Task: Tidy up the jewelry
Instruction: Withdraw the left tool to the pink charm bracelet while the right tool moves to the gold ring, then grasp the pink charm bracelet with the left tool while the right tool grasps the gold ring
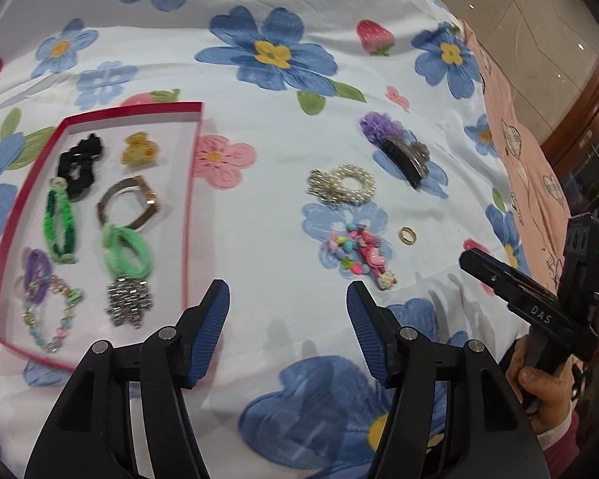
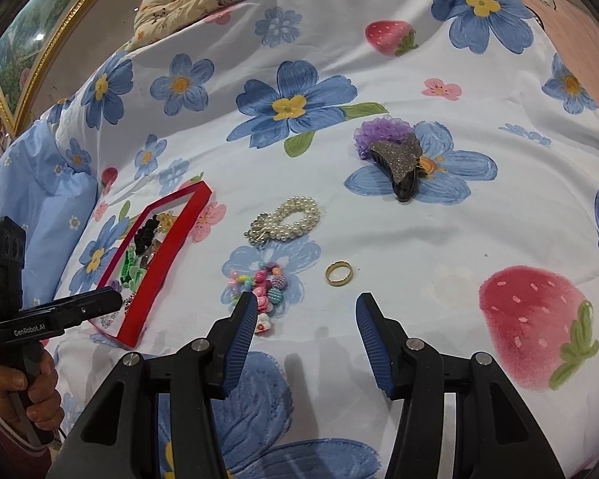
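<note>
Both the left claw [image 1: 288, 299] and right claw [image 2: 306, 313] gape wide, empty. The small gold ring [image 2: 339, 273] lies just ahead of the right claw on the flowered bedsheet [image 2: 399, 239]; the shallow red-rimmed box [image 1: 99, 215] holds perhaps eight pieces.

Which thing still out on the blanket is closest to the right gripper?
The colourful bead bracelet, right beside the right gripper's fingertip. The gold ring sits a bit further ahead; the pearl bracelet and glittery claw clip lie further off.

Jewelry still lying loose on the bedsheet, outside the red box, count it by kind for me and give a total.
Bracelets: 2, the pearl bracelet and the bead bracelet
Hair clips: 1, the claw clip
Scrunchies: 1, the purple scrunchie
Rings: 1, the ring
Total: 5
</note>
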